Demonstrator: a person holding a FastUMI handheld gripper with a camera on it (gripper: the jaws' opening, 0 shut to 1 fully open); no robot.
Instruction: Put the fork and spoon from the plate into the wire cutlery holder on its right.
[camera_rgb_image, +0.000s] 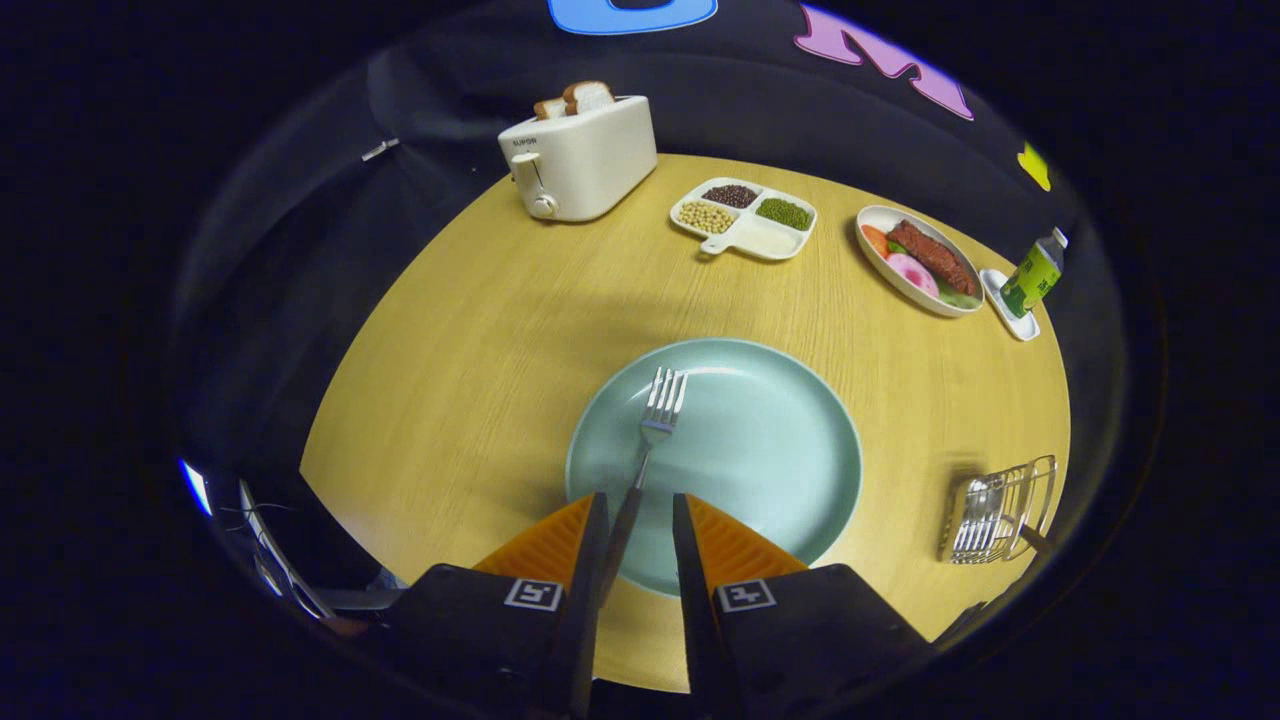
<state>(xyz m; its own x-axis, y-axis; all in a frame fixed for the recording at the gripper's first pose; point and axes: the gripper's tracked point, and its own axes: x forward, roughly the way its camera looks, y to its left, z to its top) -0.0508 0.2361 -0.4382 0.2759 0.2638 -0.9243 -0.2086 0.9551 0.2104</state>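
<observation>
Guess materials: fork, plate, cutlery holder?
Fork: polished metal, likely steel, with bright glints; its handle runs between the claw fingers, touching the left finger only. Plate: glazed ceramic by its soft sheen, possibly melamine. Cutlery holder: shiny chromed wire.

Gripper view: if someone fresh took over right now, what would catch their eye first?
First the fork, lying on the pale green plate, its handle running back between the fingers of the gripper; they flank it with a gap on the right side, not clearly clamped. Next, the wire cutlery holder to the plate's right. At the table's far side a toaster holds bread.
</observation>
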